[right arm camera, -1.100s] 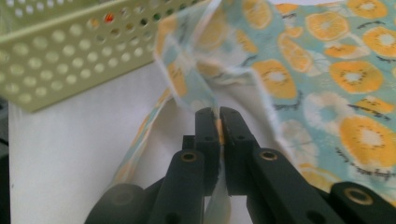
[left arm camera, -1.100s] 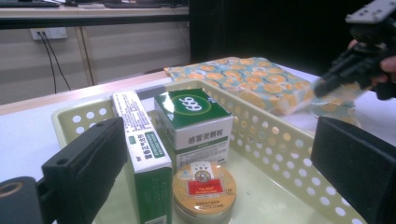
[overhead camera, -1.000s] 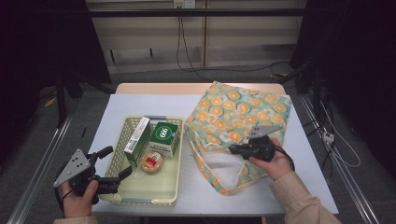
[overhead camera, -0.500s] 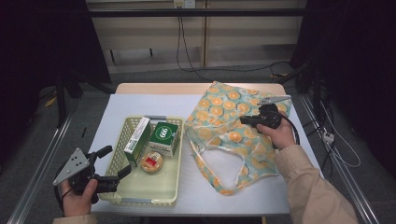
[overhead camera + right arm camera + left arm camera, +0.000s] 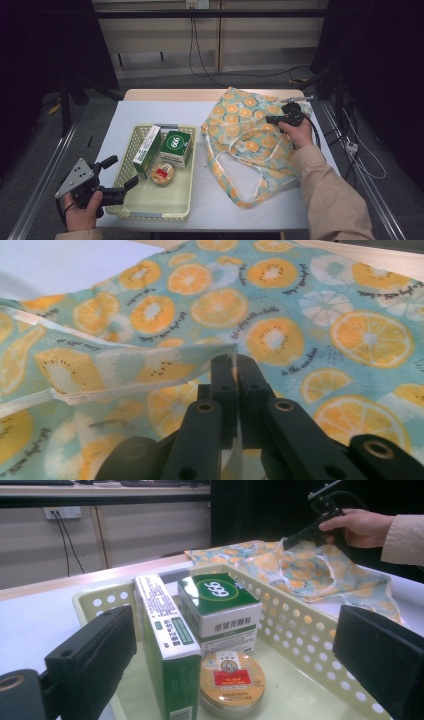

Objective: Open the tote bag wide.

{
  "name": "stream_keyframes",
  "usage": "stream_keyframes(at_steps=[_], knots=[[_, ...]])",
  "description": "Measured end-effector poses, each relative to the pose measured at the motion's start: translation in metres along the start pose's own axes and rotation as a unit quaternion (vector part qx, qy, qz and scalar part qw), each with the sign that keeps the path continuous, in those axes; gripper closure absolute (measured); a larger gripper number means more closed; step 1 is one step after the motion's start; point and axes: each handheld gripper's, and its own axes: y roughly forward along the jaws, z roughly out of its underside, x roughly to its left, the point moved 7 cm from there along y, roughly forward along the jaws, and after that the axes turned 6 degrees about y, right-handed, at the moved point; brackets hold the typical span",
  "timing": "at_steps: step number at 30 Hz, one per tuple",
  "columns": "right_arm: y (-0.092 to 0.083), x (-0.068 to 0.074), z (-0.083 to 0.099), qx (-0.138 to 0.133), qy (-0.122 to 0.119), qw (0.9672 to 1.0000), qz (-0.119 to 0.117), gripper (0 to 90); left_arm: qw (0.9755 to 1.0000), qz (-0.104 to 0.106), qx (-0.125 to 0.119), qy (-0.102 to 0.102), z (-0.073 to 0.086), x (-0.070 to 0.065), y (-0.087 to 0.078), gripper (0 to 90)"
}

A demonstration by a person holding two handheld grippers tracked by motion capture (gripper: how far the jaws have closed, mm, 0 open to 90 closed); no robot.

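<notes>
R gripper (image 5: 272, 120) has carried the fruit-print bag (image 5: 240, 135) edge toward the table's far side, jaws pinching the fabric; L gripper (image 5: 117, 172) spread wide by basket (image 5: 150, 207).

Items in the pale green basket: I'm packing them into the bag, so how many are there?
3. A tall green-and-white carton stands at the left, a green-topped white box is beside it on the right, and a round gold tin lies in front of both. Nothing seems hidden.

The right gripper (image 5: 272, 120) pinches the fruit-print bag (image 5: 250, 142) beside the basket (image 5: 150, 202).
</notes>
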Motion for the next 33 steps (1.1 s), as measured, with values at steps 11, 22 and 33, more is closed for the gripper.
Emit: stream_keyframes(at_steps=[11, 22, 33], knots=[[0.005, 0.013, 0.009, 0.020, -0.058, 0.9979, 0.020, 52.9, 1.0000, 0.003, -0.002, -0.004, 0.001, 0.000, 0.000, 3.6], [-0.026, 0.089, 0.041, 0.009, -0.138, 0.9873, -0.079, 56.3, 1.0000, 0.008, -0.005, 0.001, -0.002, -0.004, 0.001, 3.6], [-0.034, 0.108, 0.099, 0.073, -0.192, 0.9727, -0.107, 79.4, 0.9999, 0.011, -0.003, 0.002, -0.001, -0.007, 0.003, 3.6]])
